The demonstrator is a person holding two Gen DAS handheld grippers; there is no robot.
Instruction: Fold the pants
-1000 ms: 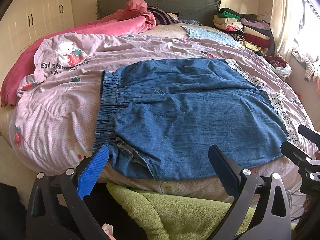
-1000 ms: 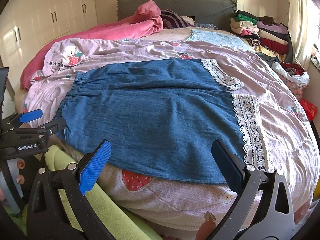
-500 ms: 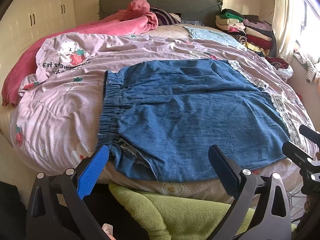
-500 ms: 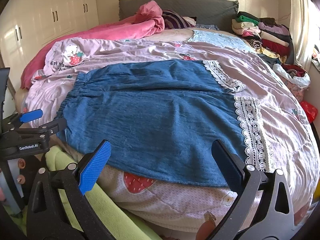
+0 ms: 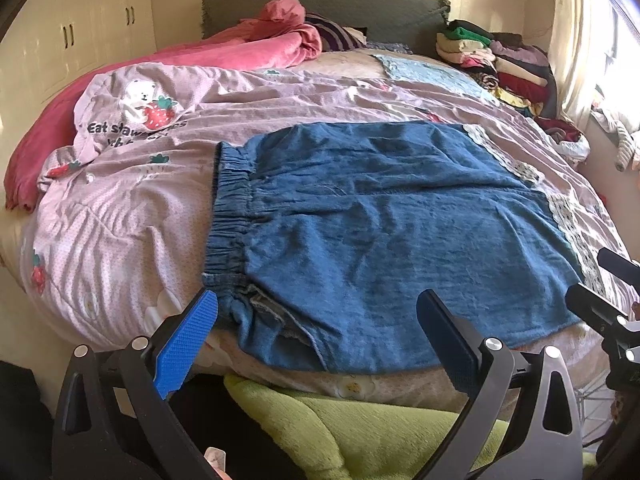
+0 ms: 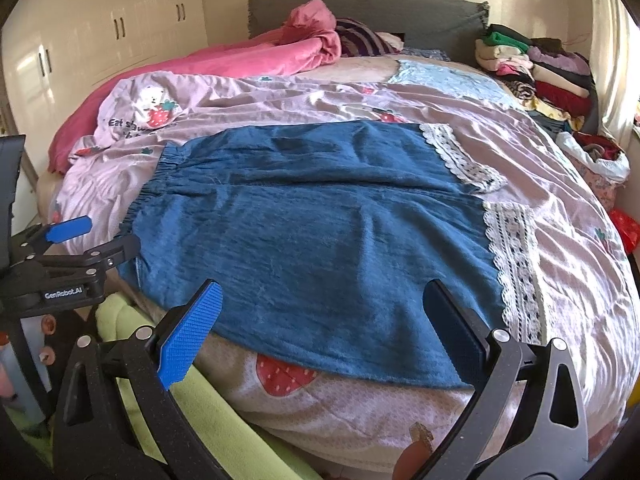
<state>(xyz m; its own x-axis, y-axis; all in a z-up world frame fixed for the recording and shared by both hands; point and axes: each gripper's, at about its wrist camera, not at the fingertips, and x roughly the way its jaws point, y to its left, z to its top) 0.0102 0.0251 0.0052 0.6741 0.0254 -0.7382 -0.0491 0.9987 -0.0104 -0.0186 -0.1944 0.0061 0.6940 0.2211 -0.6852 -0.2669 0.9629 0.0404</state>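
Blue denim pants (image 5: 384, 236) with an elastic waistband (image 5: 230, 216) on the left and white lace cuffs (image 6: 516, 264) on the right lie flat across the bed; they also show in the right wrist view (image 6: 320, 240). My left gripper (image 5: 320, 336) is open and empty, just short of the pants' near edge by the waistband. My right gripper (image 6: 324, 328) is open and empty, just short of the near edge toward the cuff end. The left gripper also shows at the left of the right wrist view (image 6: 92, 236).
A pink strawberry-print duvet (image 5: 120, 216) covers the bed. A pink blanket (image 5: 248, 48) and folded clothes stack (image 5: 496, 64) lie at the head. A green plush cover (image 5: 360, 428) hangs below the bed's near edge. White wardrobes (image 6: 80, 48) stand at left.
Both grippers have drifted slightly forward toward the pants' near edge. Both stay open; the pants have not moved.
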